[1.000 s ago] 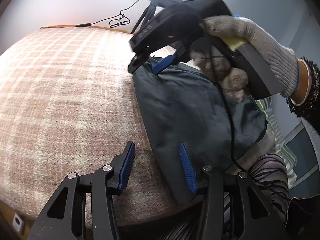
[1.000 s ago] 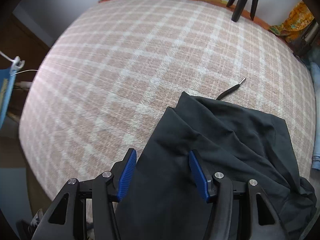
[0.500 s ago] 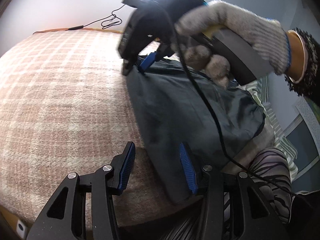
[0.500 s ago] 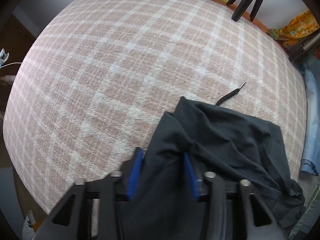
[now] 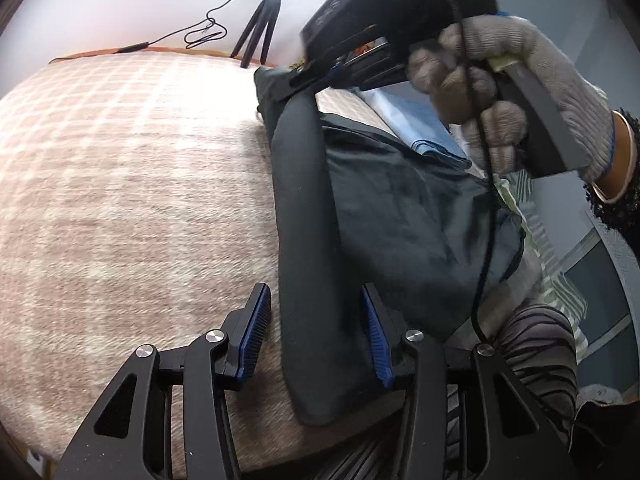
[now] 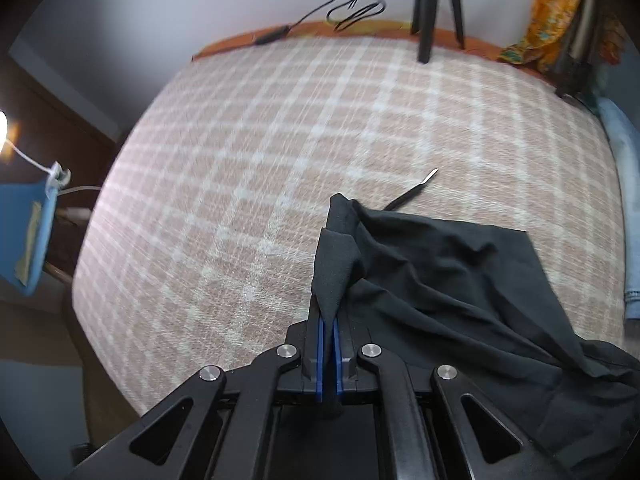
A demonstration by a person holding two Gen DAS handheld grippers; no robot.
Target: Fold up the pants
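Note:
Dark pants point(image 5: 400, 220) lie on the right part of a pink plaid blanket point(image 5: 120, 180). My left gripper point(image 5: 316, 332) straddles their near folded edge; its jaws are closing, and the left pad point(image 5: 256, 320) still stands clear of the cloth. In the left wrist view, a gloved hand point(image 5: 520, 80) holds my right gripper point(image 5: 316, 76) over the far end of the pants. In the right wrist view, that right gripper point(image 6: 329, 344) is shut on a raised edge of the pants point(image 6: 440, 280), which peaks up from between its pads.
A tripod point(image 6: 436, 4) and a coiled cable point(image 6: 356, 4) stand at the blanket's far edge. A thin dark stick point(image 6: 412, 192) lies just beyond the pants. Blue denim point(image 6: 624, 200) lies along the right side. The person's striped legging point(image 5: 532, 352) is near my left gripper.
The right gripper's jaws have shut on the pants' edge and lifted it off the blanket. The left gripper's jaws have narrowed around the near edge.

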